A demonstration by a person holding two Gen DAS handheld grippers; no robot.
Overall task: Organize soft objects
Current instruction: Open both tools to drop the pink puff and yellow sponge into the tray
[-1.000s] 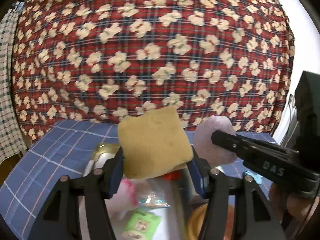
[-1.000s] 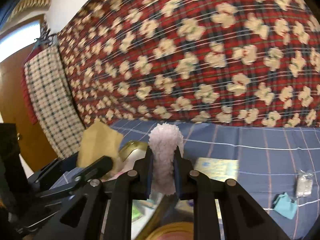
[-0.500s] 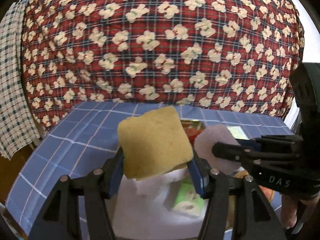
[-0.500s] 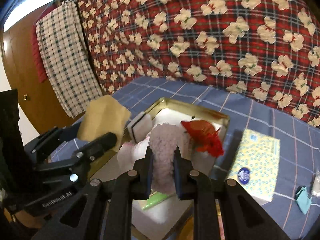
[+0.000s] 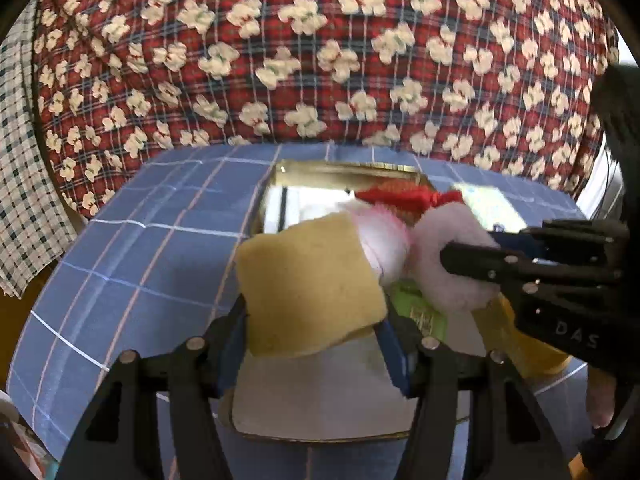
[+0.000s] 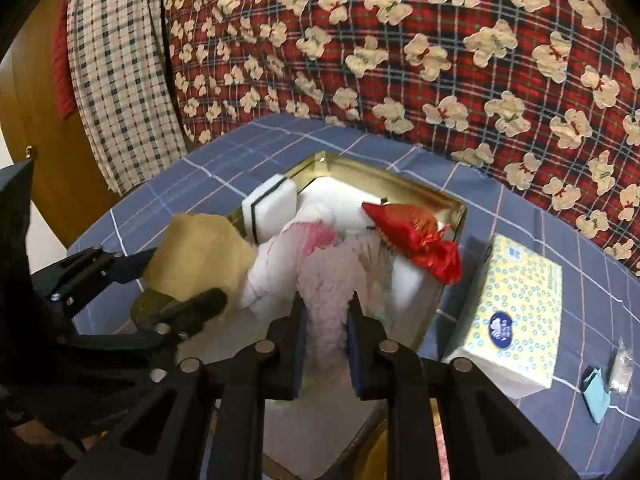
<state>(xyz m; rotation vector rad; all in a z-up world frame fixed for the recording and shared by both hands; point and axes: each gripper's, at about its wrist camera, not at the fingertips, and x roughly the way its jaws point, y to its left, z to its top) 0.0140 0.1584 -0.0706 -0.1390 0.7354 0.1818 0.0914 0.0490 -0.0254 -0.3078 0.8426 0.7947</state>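
Note:
My left gripper [image 5: 314, 320] is shut on a square yellow sponge [image 5: 308, 284], held over the near end of a gold tin box [image 5: 344, 168]. My right gripper [image 6: 325, 320] is shut on a pale pink fluffy puff [image 6: 332, 280], also seen from the left wrist as the puff [image 5: 444, 256] just right of the sponge. The sponge [image 6: 196, 252] and the left gripper [image 6: 176, 284] show at the left of the right wrist view. Inside the box [image 6: 400, 182] lie a red satin pouch [image 6: 416, 232], a white sponge block [image 6: 270, 204] and a white fluffy item [image 6: 280, 264].
A yellow patterned tissue box [image 6: 516, 312] stands right of the tin on the blue checked cloth [image 6: 560, 248]. A teal scrap [image 6: 596, 392] and a small clear packet [image 6: 620, 368] lie at the far right. A red bear-print blanket [image 5: 320, 60] rises behind; a checked towel [image 6: 120, 68] hangs left.
Both grippers have come down and tilted toward the tin box, which now fills the lower middle of both views. Each still holds its item; the puff is now close beside the sponge.

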